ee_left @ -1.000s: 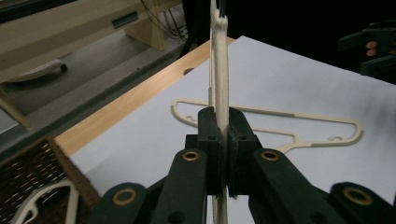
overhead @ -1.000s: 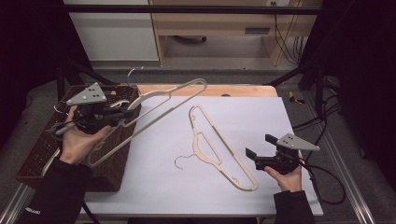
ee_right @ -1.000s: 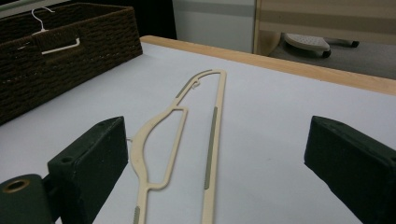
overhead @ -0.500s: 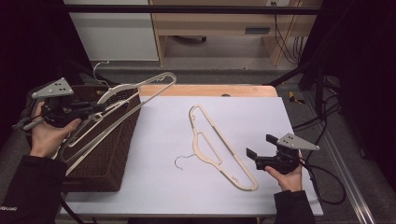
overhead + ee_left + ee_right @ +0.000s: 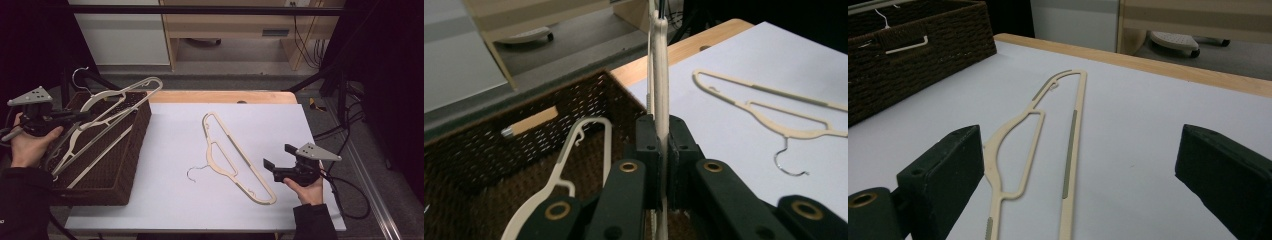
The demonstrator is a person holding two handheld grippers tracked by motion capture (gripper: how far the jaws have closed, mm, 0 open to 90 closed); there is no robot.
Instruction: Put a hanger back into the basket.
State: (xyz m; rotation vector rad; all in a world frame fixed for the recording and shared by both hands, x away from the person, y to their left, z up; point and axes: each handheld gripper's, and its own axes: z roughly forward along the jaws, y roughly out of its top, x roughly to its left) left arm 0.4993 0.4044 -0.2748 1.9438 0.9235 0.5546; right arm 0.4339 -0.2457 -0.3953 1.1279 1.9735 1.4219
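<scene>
My left gripper (image 5: 80, 116) is shut on a cream hanger (image 5: 125, 97) and holds it tilted over a brown wicker basket (image 5: 142, 125) at the table's left. In the left gripper view the jaws pinch the hanger's thin edge (image 5: 659, 95), just above the gripper (image 5: 663, 137). A second cream hanger (image 5: 235, 150) with a wire hook lies flat on the white table top. My right gripper (image 5: 278, 158) stands open near that hanger's lower right end, close to it but not touching. From the right gripper (image 5: 1083, 160), the flat hanger (image 5: 1070, 125) runs away between the wide jaws.
Another pale hanger (image 5: 574, 155) lies inside the basket (image 5: 484, 150). The basket (image 5: 923, 55) stands at the far left in the right gripper view. A wooden strip (image 5: 220, 96) edges the table's far side, with cables (image 5: 345, 130) hanging off the right.
My left gripper has carried its hanger leftward from the table's edge to above the basket. The right gripper and the flat hanger have stayed put.
</scene>
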